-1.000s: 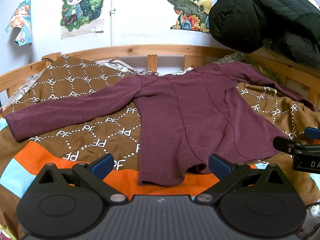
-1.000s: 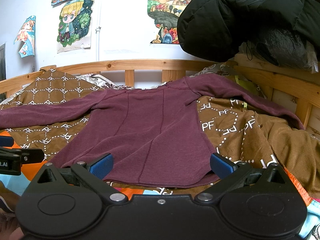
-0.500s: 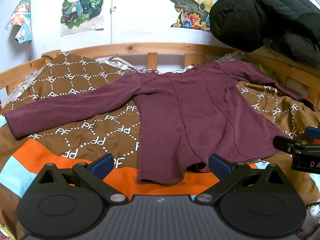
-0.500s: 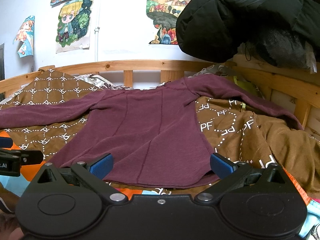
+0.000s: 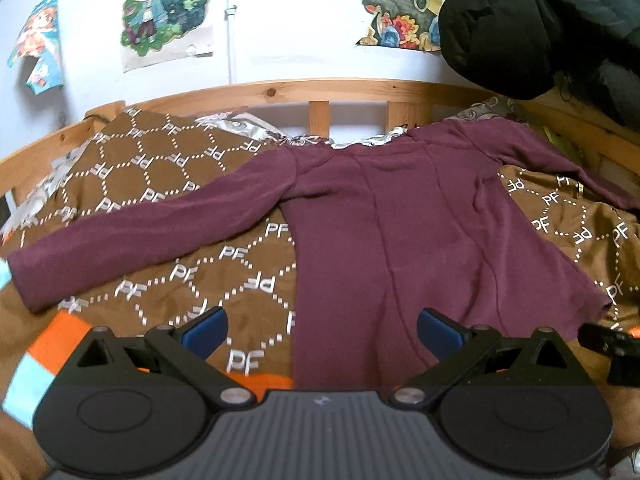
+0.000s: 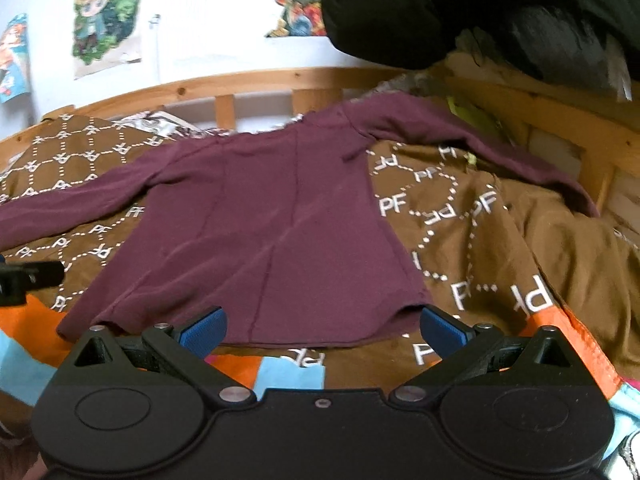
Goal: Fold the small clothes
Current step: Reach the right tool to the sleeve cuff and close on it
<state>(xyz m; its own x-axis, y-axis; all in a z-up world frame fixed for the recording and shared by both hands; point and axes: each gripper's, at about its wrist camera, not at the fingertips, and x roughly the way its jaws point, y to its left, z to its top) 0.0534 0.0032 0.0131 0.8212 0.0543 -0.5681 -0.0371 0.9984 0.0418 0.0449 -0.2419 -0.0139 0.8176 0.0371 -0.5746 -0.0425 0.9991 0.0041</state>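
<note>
Maroon top (image 5: pixel 404 220) spread flat on quilt (image 5: pixel 168 184), sleeves out. Hem just ahead of left gripper (image 5: pixel 320 330) and right gripper (image 6: pixel 320 330). Both wide apart, holding nothing.

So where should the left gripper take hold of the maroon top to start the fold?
Best guess: the cuff of the sleeve lying flat and stretched out to the left of the maroon top. The open left gripper could come from the near side and pinch it.
</note>
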